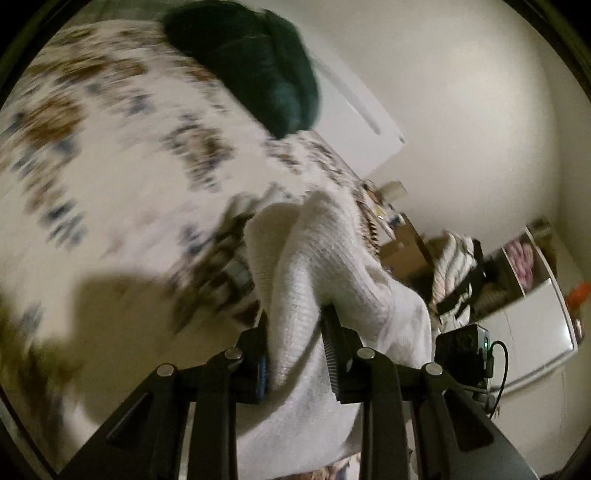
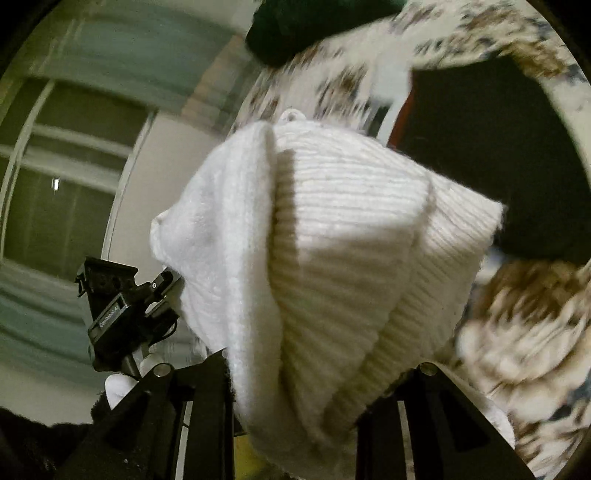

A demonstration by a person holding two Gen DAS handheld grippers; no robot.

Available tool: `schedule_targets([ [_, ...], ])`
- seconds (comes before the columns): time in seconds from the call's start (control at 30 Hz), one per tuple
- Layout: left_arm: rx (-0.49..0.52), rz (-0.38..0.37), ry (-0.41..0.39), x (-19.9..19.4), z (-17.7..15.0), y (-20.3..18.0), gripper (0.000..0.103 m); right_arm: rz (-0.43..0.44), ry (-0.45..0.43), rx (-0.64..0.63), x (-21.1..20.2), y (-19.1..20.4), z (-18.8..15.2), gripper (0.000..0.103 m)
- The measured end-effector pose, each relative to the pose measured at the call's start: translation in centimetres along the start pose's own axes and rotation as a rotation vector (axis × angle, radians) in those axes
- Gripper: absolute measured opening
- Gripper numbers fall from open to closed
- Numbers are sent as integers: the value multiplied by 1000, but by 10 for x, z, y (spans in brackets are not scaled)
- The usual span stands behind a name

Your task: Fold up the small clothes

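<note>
A white ribbed knit garment (image 1: 317,266) hangs in the air over a floral bedspread (image 1: 110,147). My left gripper (image 1: 295,332) is shut on one part of it, cloth pinched between the fingers. In the right wrist view the same white knit (image 2: 332,240) fills the middle and drapes over my right gripper (image 2: 295,387), whose fingers are hidden under the cloth. The left gripper's camera body (image 2: 122,306) shows at the left of that view, and the right gripper's camera body (image 1: 465,347) shows in the left wrist view.
A dark green cushion (image 1: 251,62) lies on the bedspread at the far side; it also shows in the right wrist view (image 2: 295,26). A black item (image 2: 491,166) lies on the bed. Shelves with clutter (image 1: 491,266) stand by the wall. A window (image 2: 66,177) is at the left.
</note>
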State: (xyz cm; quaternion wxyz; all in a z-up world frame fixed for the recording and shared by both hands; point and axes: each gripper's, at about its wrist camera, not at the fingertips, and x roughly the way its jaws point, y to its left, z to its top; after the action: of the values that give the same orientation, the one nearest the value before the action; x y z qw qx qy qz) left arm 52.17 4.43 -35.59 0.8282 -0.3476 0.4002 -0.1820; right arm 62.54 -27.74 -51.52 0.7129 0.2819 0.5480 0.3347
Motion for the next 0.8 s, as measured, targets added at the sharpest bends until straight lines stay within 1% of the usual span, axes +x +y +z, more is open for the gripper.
schedule_targets([
  [0.03,20,-4,14,22,20,-8,22,-6,-39,20,-8,-8,18,26],
  [0.1,44,-10,37,57,49,-18,22,-13,-85,57,-21,-26,49,26],
  [0.2,87,-3,86,121,91,-26,22,-45,-142,117,-28,-65,105,26],
  [0.23,102,23,130,150,103,-25,22,-60,-149,130,-22,-72,118,26],
  [0.27,110,58,158,170,109,-22,22,-84,-146,151,-17,-86,137,26],
  [0.33,129,152,225,210,117,-9,22,-172,-135,198,-6,-118,166,28],
  [0.37,135,202,247,224,119,-2,22,-209,-119,218,-2,-129,174,33],
  [0.4,138,214,260,230,116,1,23,-272,-97,252,1,-145,178,35],
  [0.43,141,231,281,237,114,7,23,-305,-89,273,7,-151,181,37],
  [0.47,143,239,293,238,111,11,23,-320,-95,278,10,-152,184,47],
  [0.5,140,233,296,236,108,13,23,-336,-113,274,9,-151,185,53],
  [0.57,147,242,283,227,105,13,23,-361,-136,267,1,-147,181,76],
  [0.6,167,272,272,218,100,10,23,-389,-155,256,-4,-143,174,81],
  [0.63,192,307,254,215,100,6,26,-443,-178,232,-12,-133,169,84],
  [0.67,220,343,237,206,96,0,39,-522,-196,200,-18,-121,163,85],
  [0.7,265,400,219,195,88,-9,48,-588,-208,173,-24,-108,155,89],
  [0.73,294,447,212,189,84,-14,72,-676,-224,137,-29,-93,146,99],
  [0.77,317,480,204,183,79,-19,89,-727,-238,114,-32,-82,138,103],
  [0.8,338,504,195,176,73,-25,92,-778,-253,88,-36,-67,128,103],
])
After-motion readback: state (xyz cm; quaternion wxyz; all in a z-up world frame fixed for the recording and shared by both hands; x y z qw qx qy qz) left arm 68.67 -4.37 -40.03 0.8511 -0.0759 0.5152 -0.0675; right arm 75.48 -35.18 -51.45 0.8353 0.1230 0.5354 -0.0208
